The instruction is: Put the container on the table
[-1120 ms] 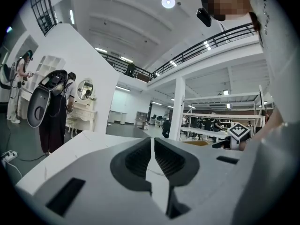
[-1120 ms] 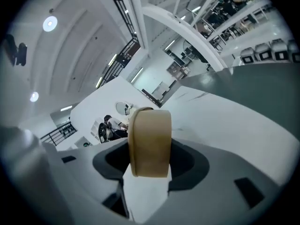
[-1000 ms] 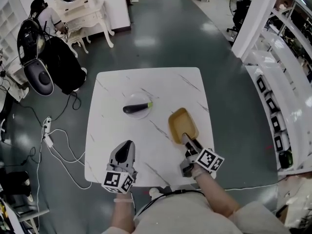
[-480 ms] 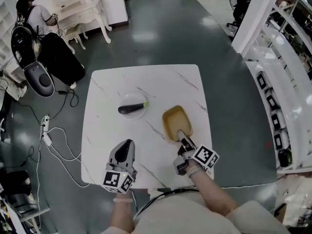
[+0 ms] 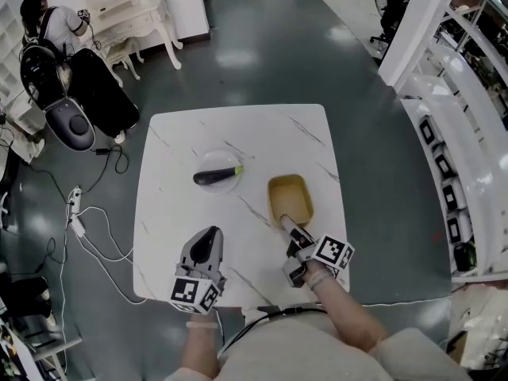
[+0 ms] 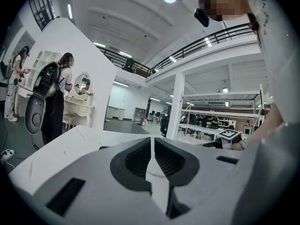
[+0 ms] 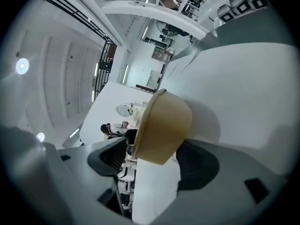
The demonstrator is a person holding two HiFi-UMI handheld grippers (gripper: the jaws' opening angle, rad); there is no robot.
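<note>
The container (image 5: 290, 198), a tan rectangular tub, sits on the white marble table (image 5: 238, 133) right of centre. My right gripper (image 5: 287, 222) reaches its near rim from the table's front. In the right gripper view the tub's wall (image 7: 164, 125) stands between the two pads, and the jaws are opening: a gap shows beside the left pad. My left gripper (image 5: 208, 236) rests over the table's front left. Its jaws (image 6: 152, 158) are shut with nothing in them.
A clear plate (image 5: 218, 176) with a dark eggplant on it lies left of the container, mid-table. White shelving (image 5: 468, 133) runs along the right. A person with a backpack stands by a white dresser (image 5: 127, 22) at the far left. Cables (image 5: 87, 228) lie on the floor.
My right gripper has rolled and sunk a little with the container's rim between its jaws, and the jaws now stand wider. The left gripper has kept still.
</note>
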